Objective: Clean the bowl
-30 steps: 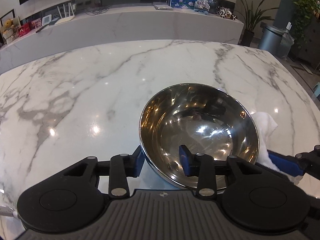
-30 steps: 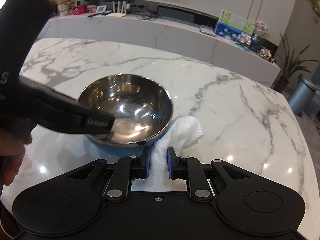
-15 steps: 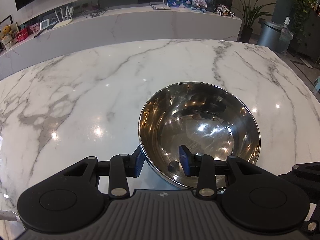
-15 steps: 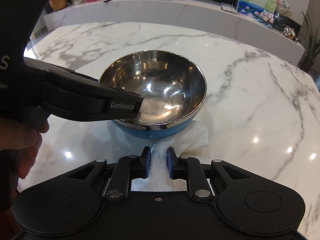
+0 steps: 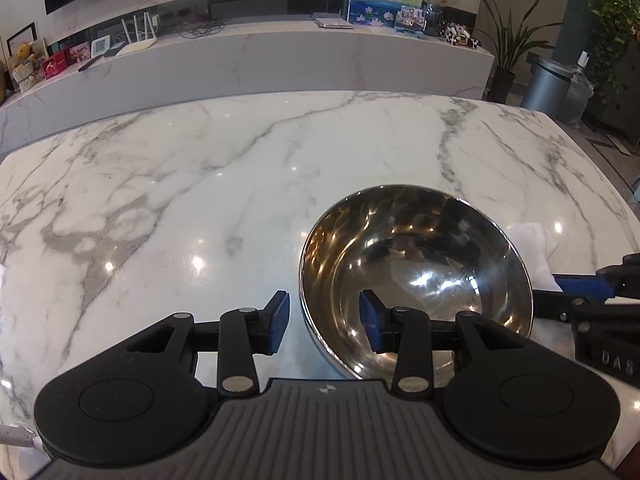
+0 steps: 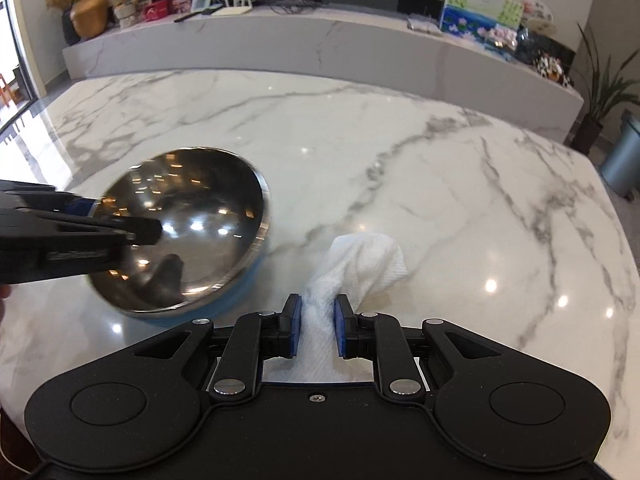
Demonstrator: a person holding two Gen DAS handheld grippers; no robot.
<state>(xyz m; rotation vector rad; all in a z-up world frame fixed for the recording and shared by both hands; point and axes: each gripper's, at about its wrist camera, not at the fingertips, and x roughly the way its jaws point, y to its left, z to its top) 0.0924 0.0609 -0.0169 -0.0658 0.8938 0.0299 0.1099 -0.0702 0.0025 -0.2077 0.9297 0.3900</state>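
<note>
A shiny steel bowl (image 5: 416, 264) with a blue outside sits on the marble table; it also shows in the right wrist view (image 6: 188, 232). My left gripper (image 5: 324, 318) is open and straddles the bowl's near-left rim, one pad inside and one outside, with a gap on both sides. My right gripper (image 6: 317, 326) is shut on a white paper towel (image 6: 360, 264) and holds it just right of the bowl. The towel also shows in the left wrist view (image 5: 536, 248) beyond the bowl's right edge.
The marble table (image 5: 200, 184) spreads wide to the left of the bowl and behind it. A long marble counter (image 5: 248, 56) with small items stands beyond the table. A grey bin (image 5: 546, 84) and plants stand on the floor at the right.
My left gripper's jaws have opened wider around the bowl rim. My right gripper with the towel has moved from in front of the bowl out to its right side.
</note>
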